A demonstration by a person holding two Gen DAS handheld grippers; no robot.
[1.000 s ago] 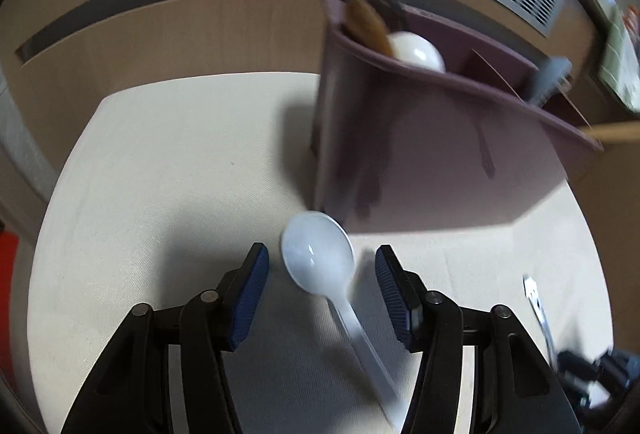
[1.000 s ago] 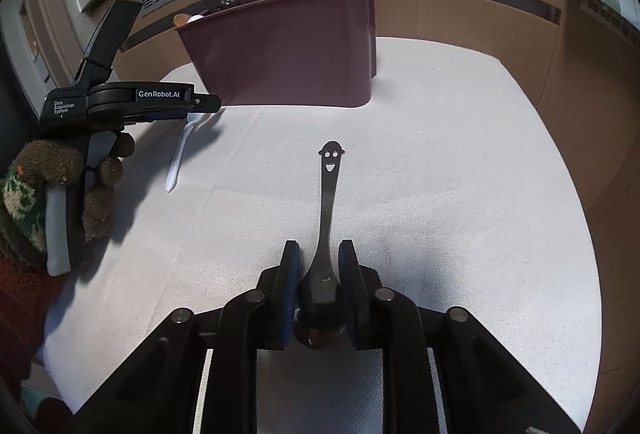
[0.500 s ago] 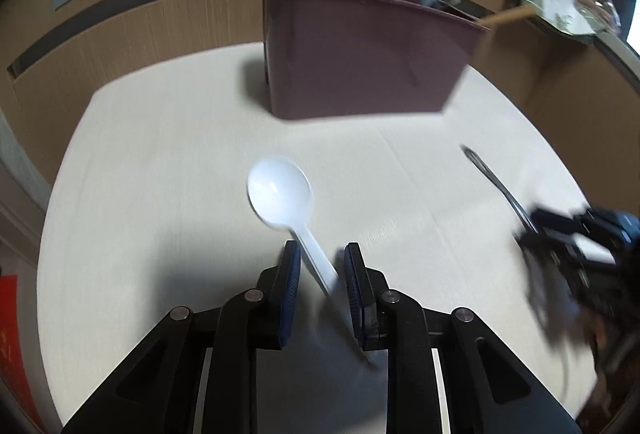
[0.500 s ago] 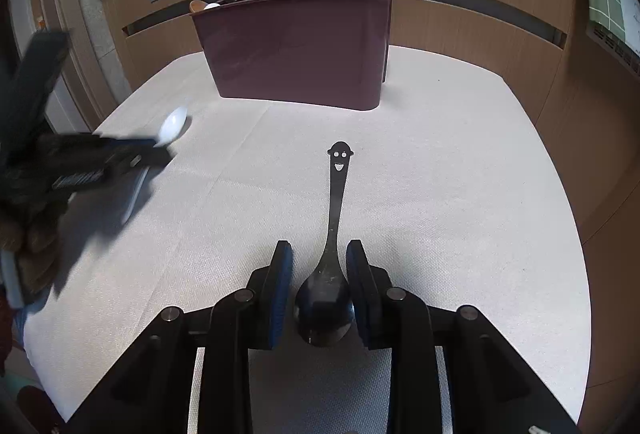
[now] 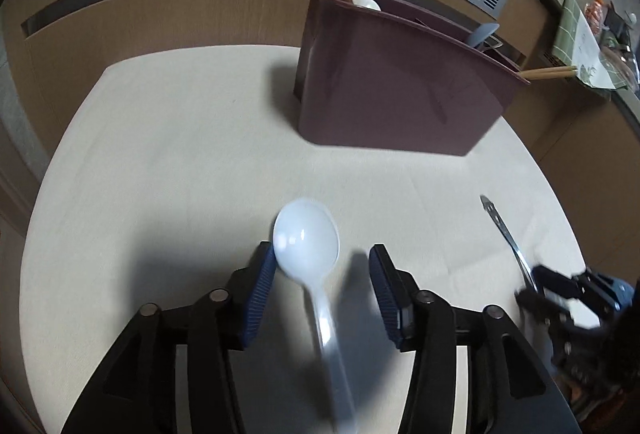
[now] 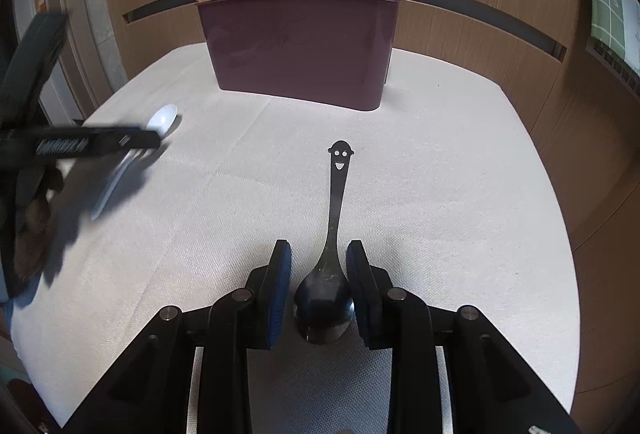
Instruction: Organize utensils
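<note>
The left tool (image 5: 322, 266) is opening around the white spoon (image 5: 307, 240) near the worktop's (image 5: 180, 154) left edge. The right tool (image 6: 319, 261), jaws parted, straddles the black spoon (image 6: 326, 286) mid-worktop; purple holder (image 6: 298, 46) at the far edge.

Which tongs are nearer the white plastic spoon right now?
Left. The left tongs straddle the white plastic spoon, jaws opening, pads off it. The right tongs are well off to its side, around the black spoon.

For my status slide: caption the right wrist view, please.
Right gripper fingers straddle a dark metal spoon on the cloth, handle pointing toward the maroon utensil holder.
</note>
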